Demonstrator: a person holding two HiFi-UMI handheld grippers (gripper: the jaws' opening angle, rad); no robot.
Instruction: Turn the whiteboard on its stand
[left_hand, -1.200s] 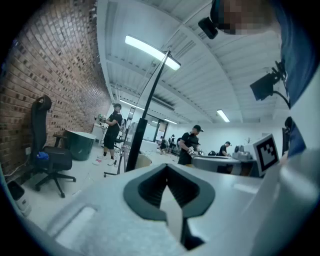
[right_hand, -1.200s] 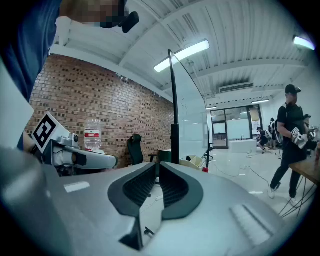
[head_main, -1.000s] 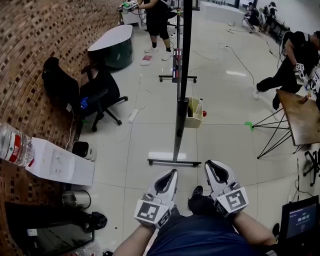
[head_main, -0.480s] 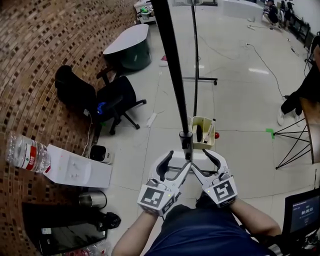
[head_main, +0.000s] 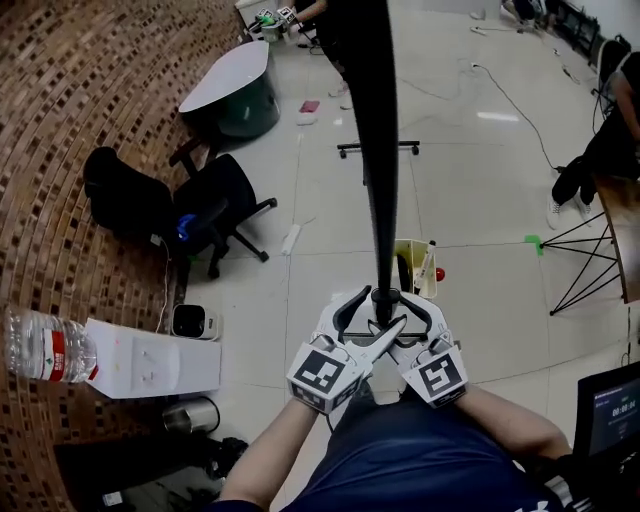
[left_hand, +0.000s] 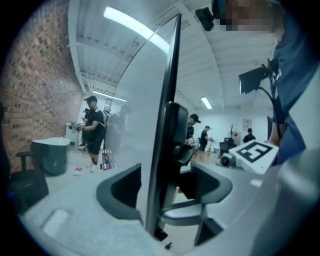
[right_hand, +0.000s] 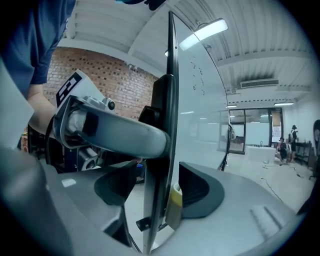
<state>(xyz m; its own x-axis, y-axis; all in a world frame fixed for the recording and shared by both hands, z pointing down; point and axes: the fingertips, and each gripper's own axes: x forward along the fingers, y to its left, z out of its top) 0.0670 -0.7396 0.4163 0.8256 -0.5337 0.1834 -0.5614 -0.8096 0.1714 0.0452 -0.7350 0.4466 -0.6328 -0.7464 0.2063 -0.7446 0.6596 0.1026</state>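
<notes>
The whiteboard (head_main: 372, 150) shows edge-on as a dark upright bar, with a yellow marker tray (head_main: 415, 265) on its stand. Both grippers meet at its lower edge. My left gripper (head_main: 378, 310) and right gripper (head_main: 400, 305) cross each other there. In the left gripper view the board's edge (left_hand: 165, 150) stands between the opening jaws of my left gripper (left_hand: 165, 192), with gaps to both pads. In the right gripper view the edge (right_hand: 167, 125) likewise stands between the opening jaws of my right gripper (right_hand: 160, 192), untouched by either pad. A left finger (right_hand: 115, 130) crosses in front.
Two black office chairs (head_main: 215, 200) stand at the left near the brick wall. A water bottle (head_main: 40, 350) and a white box (head_main: 150, 365) lie at the near left. A wire-legged table (head_main: 620, 230) is at the right, and a second stand base (head_main: 378, 148) lies beyond. People stand farther back.
Both grippers have gone from shut, near my lap, forward to the whiteboard's edge. Their jaws have spread and now straddle it. The board looks much closer.
</notes>
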